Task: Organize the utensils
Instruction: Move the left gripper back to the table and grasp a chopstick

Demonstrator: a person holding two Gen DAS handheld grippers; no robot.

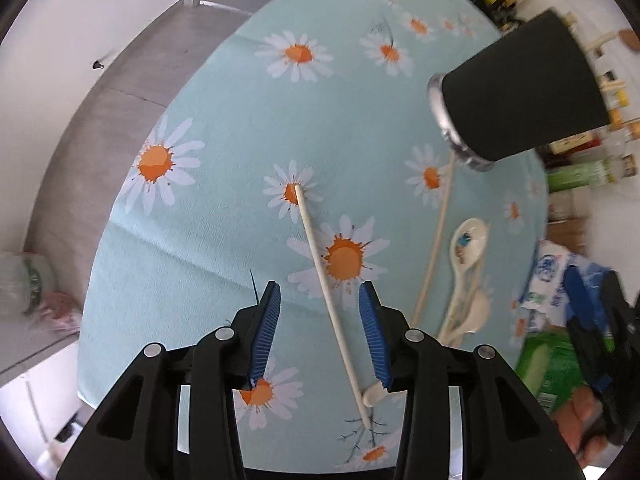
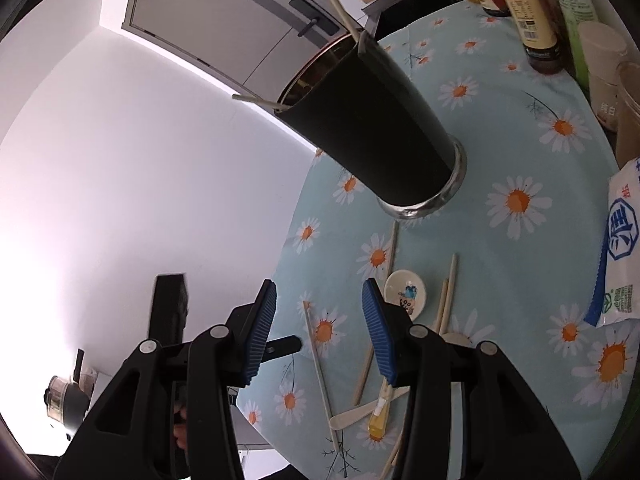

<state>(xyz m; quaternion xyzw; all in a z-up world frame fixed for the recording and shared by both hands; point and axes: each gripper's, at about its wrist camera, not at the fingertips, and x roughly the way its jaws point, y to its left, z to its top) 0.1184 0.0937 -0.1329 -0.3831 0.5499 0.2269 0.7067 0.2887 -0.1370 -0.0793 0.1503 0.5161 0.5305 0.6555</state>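
In the left wrist view a white chopstick (image 1: 320, 264) lies on the daisy tablecloth (image 1: 224, 128). It runs between the blue pads of my left gripper (image 1: 319, 286), nearer the right-hand pad; the jaws stand open and do not touch it. A small white spoon (image 1: 374, 394) rests against its near end. The black utensil holder (image 1: 520, 88) stands at the upper right. My right gripper (image 2: 319, 282) hangs open and empty above the table edge. The holder (image 2: 368, 128), with chopsticks poking out, is ahead of it. A ceramic spoon (image 2: 406, 294) and loose chopsticks (image 2: 448, 292) lie below it.
Sauce bottles (image 2: 536, 12) line the back edge. A white and blue packet (image 2: 624, 248) lies at the right and a green packet (image 1: 552, 372) near the front. The table edge (image 1: 100, 264) drops to grey floor on the left. A yellow-handled utensil (image 2: 380, 420) lies near the front.
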